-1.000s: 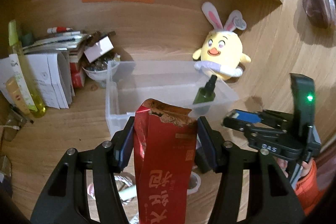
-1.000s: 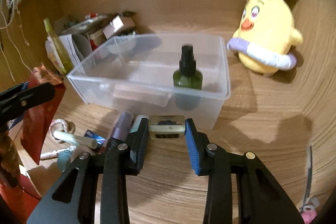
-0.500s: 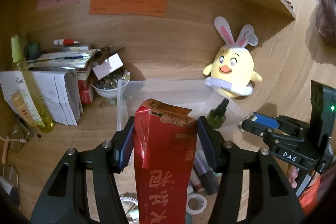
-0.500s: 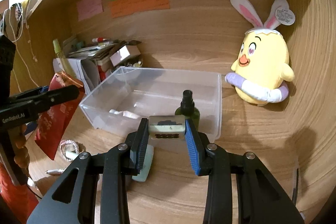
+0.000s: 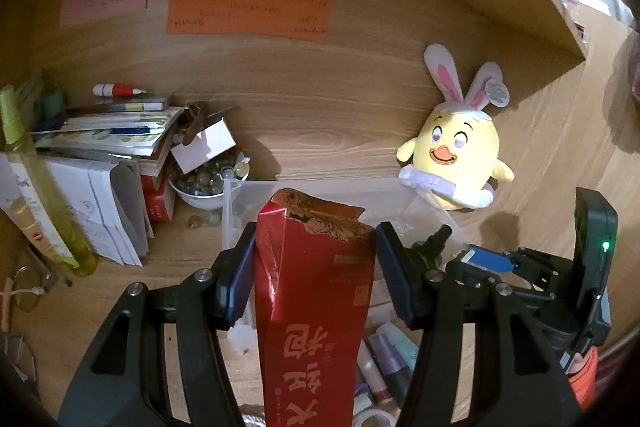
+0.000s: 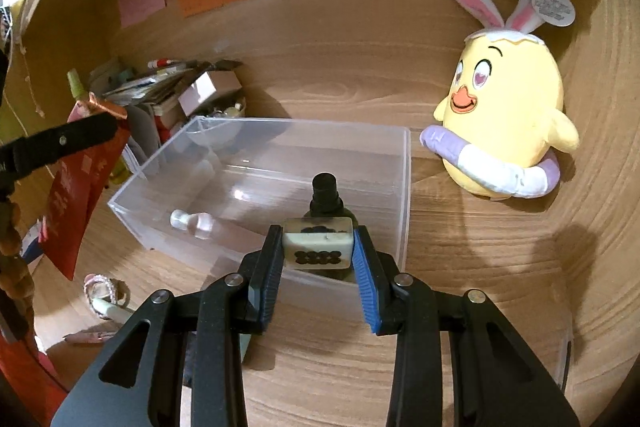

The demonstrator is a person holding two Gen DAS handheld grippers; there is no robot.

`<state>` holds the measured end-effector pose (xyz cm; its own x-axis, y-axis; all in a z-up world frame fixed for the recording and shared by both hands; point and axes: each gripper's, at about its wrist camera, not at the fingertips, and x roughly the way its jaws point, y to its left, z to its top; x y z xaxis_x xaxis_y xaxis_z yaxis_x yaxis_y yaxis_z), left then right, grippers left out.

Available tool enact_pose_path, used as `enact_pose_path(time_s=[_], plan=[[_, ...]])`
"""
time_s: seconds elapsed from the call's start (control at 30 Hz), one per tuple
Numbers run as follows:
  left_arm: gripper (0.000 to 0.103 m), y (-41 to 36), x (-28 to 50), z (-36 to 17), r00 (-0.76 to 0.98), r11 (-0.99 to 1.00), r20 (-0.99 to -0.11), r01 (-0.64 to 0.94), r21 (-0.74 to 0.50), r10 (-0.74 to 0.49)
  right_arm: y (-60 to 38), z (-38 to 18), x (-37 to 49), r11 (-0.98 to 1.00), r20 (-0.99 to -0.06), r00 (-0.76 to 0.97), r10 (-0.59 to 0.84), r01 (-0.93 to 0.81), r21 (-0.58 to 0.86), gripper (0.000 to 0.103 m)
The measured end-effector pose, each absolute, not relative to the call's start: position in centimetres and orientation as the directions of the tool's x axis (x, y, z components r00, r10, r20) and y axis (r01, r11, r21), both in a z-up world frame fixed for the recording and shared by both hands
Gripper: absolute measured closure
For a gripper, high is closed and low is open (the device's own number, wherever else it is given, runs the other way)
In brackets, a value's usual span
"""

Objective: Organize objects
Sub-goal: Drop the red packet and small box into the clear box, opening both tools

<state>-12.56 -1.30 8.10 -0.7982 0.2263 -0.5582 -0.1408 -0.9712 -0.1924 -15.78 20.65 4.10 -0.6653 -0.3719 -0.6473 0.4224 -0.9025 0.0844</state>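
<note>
Both grippers rise since the earlier frame. Left gripper (image 5: 316,267) clamps a light, crushable red packet (image 5: 316,307); right gripper (image 6: 318,247) pinches a hard, smooth tile (image 6: 318,247) across its ends above the clear bin (image 6: 404,187).

Illumination is warm and dim in both views, with daylight glare confined to the upper corners; the plush chick (image 6: 508,115) casts a soft shadow rightward on the counter (image 6: 460,307). Fisheye distortion bows the wooden back wall and darkens the frame edges to black. Focus is adequate at centre, while the clear bin (image 6: 404,195) shows faint specular streaks.
</note>
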Motion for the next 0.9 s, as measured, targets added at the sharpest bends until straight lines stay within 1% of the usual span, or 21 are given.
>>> enact_pose_path(time_s=[0.23,0.6,0.9], plan=[[0.046,-1.6,-15.0,7.9,-0.781,-0.969,-0.582,-0.125,-0.214,0.229,19.8,3.4,-16.7,-0.899,-0.667,-0.65,-0.363,0.434,0.067,0.072],[0.046,-1.3,-18.9,8.1,-0.786,-0.98,-0.591,-0.092,-0.179,0.181,18.6,3.2,-18.5,-0.893,-0.677,-0.643,-0.357,0.447,0.047,0.072],[0.046,-1.0,-21.7,6.6,-0.783,-0.991,-0.609,-0.07,-0.115,0.127,18.2,3.1,-18.9,-0.887,-0.685,-0.628,-0.37,0.457,0.061,0.072]])
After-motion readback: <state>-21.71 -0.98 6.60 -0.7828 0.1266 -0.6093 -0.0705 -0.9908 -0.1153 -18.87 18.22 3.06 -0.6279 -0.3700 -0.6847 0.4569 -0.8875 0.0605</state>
